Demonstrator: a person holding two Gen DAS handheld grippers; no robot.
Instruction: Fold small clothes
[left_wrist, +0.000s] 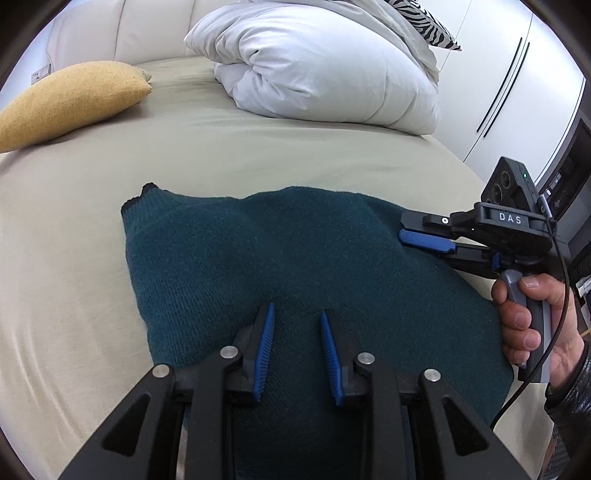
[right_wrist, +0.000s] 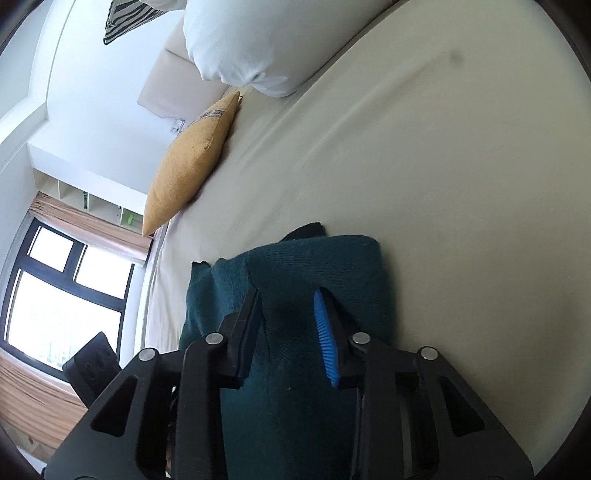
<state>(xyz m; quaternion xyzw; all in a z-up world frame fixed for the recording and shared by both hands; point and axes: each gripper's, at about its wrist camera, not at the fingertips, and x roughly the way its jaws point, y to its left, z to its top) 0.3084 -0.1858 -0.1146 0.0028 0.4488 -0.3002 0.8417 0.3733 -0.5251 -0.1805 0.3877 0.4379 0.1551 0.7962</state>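
A dark teal knitted garment lies folded on the beige bed sheet. My left gripper is open just above its near edge, jaws apart with nothing between them. My right gripper comes in from the right, turned on its side, at the garment's right edge. In the right wrist view its jaws are apart with the garment's folded edge lying between them. A hand holds its grey handle.
A yellow cushion lies at the far left of the bed. A bundled white duvet and a zebra-print pillow sit at the far end. White wardrobe doors stand to the right. A window is beyond the bed.
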